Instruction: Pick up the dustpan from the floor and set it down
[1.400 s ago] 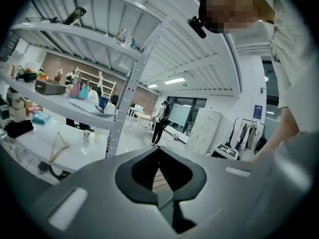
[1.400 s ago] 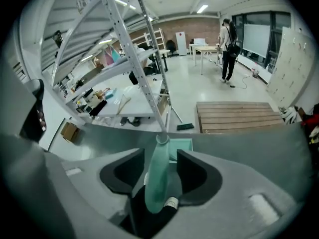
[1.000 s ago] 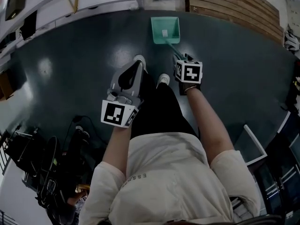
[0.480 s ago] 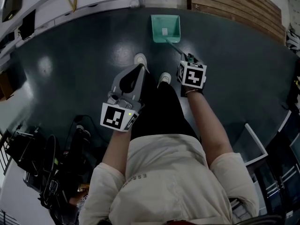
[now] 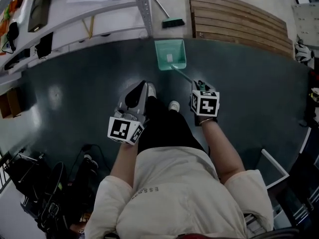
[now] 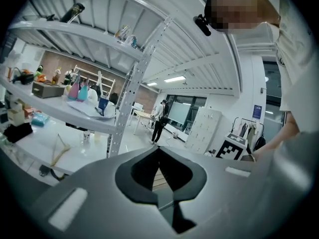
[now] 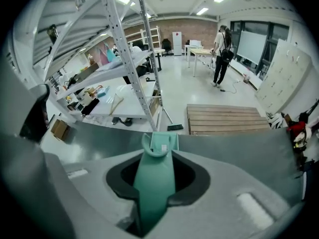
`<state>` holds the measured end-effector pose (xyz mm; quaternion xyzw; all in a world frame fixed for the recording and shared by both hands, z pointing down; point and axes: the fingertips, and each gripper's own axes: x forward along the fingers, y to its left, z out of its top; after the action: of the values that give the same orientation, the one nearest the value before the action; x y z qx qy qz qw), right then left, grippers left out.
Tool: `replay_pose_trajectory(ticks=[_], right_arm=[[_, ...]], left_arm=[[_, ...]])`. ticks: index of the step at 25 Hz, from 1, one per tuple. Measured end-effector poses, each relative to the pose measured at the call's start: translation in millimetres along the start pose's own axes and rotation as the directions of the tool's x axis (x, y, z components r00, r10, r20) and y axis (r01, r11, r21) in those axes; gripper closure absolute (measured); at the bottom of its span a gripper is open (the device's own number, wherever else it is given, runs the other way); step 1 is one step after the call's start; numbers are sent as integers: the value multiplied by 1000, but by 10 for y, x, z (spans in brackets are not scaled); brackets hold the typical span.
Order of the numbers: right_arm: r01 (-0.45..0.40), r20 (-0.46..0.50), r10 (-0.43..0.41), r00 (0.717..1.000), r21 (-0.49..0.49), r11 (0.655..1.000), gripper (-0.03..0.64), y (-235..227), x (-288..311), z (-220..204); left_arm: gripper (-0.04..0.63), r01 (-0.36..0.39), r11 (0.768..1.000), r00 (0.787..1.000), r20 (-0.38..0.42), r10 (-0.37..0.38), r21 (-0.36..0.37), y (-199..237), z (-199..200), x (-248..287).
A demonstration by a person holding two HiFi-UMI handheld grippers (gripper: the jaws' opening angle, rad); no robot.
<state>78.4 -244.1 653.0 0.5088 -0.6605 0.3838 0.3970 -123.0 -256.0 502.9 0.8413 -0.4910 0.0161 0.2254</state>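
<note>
The teal dustpan (image 5: pixel 169 54) points away from me over the dark floor, and its thin handle (image 5: pixel 183 75) slants back into my right gripper (image 5: pixel 200 86). In the right gripper view the handle (image 7: pixel 153 188) fills the gap between the jaws, with the pan (image 7: pixel 162 142) just beyond them. The jaws of my right gripper (image 7: pixel 162 153) have just been closing and now press on the handle. To the left, beside my leg, my left gripper (image 5: pixel 144 85) holds nothing. In its own view my left gripper (image 6: pixel 159 151) shows its tips together.
A small brush (image 5: pixel 173 22) lies beyond the dustpan by a metal shelf post (image 5: pixel 144 6). A wooden pallet (image 5: pixel 239 16) lies at the back right. My shoes (image 5: pixel 174 105) stand between the grippers. Cables and gear (image 5: pixel 50 183) crowd the lower left; a white frame (image 5: pixel 274 158) stands right.
My right gripper has shut on the dustpan handle and risen with it. The left gripper has risen a little. The head view now takes in more of the shelf and pallet.
</note>
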Motion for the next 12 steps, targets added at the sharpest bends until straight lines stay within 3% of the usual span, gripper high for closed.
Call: replay_pose_trajectory(ticks=[12], right_arm=[[9,157,8,988,-105,994,543,-276,-1198,-19]], left_arm=[[586,-22,998,995,101,15,63,-648,439,-370]])
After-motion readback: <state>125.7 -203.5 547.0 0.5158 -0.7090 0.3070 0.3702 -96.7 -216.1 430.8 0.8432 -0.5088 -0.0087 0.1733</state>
